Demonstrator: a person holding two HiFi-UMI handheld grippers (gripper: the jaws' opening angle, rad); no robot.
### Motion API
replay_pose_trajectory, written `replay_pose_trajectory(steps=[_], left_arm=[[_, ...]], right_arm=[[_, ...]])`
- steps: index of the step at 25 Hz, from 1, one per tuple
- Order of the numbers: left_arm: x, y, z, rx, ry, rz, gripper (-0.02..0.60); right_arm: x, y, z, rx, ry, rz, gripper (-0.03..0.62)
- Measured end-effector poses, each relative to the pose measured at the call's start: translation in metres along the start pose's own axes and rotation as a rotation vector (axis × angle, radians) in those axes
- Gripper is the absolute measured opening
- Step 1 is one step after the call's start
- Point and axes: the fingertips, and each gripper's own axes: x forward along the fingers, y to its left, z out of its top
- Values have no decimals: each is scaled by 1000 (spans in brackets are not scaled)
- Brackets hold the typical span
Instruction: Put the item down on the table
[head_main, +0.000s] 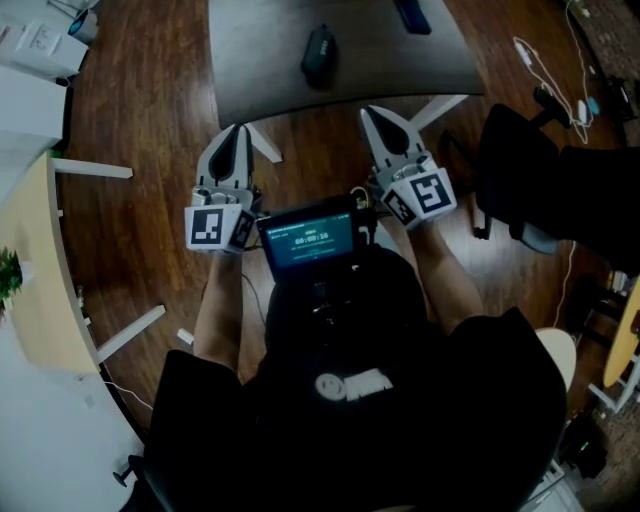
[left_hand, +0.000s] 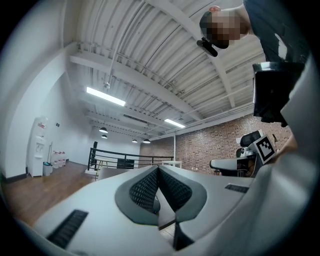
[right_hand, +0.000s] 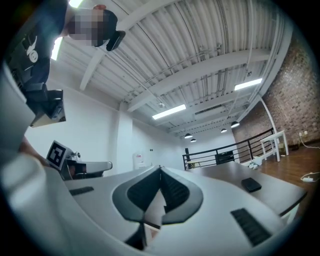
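Standing over a wooden floor (head_main: 150, 110), facing a grey bench (head_main: 260, 60) running across the top of the head view. Wearing a lit screen (head_main: 310, 238) at the chest, sitting between the two forearms. Holding the left gripper (head_main: 238, 130) and the right gripper (head_main: 372, 112) side by side and level over the floor, tips just short of the bench's near edge and touching nothing. Showing jaws pressed fully together in each gripper view, with nothing caught between them on either side: both grippers empty.

Taking the dark rounded item (head_main: 320, 55) as the task's thing: lying on the bench, near its front edge, well apart from both grippers and roughly between their lines of aim. Noting a flat dark slab (head_main: 412, 15) farther back and to the right on the same bench, possibly a phone, though too dim in this light for telling.

Judging the put-down as already done, going by the item resting free on the bench and the closed, empty jaws; looking like the tail end of the task, not the carrying part. Calling for very little next: no releasing left to do, only bringing the grippers to rest clear of the bench without brushing the item. Needing, if the item were to be moved, an opening of one gripper's jaws first and a level approach over the bench edge toward it.
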Motion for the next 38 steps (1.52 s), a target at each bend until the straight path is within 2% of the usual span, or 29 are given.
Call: replay_pose_trajectory(steps=[4,8,11,18,23,27,29,32,38], left_arm=[[-12,-19,-3,16,-11,-11,0],[-27,-33,-5,23,18,-5,0],[-37,-52,3,33,-3,-12,0],[-71,-124,14,43,-24,-43,0],[-125,-199,10,36,-39,-75,0],[-136,-213,2,26,-10,-88,0],[-160,-242,-1,38,-5,-90,0],[-203,-283,-1,51,-3,-75,0],[-248,-302,10,58,-6,-20,0]], right_arm=[[-21,7,0,-15,-5,27,3],[-36,16,5,-20,-19,40,3],[-57,24,11,-26,-26,53,3],[-131,39,32,-51,-51,52,3],[-221,56,36,-48,-70,37,3],[-236,58,30,-29,-60,29,3],[-270,69,28,-21,-60,34,3],[-326,89,28,-9,-64,50,3],[-358,115,34,13,-82,95,3]])
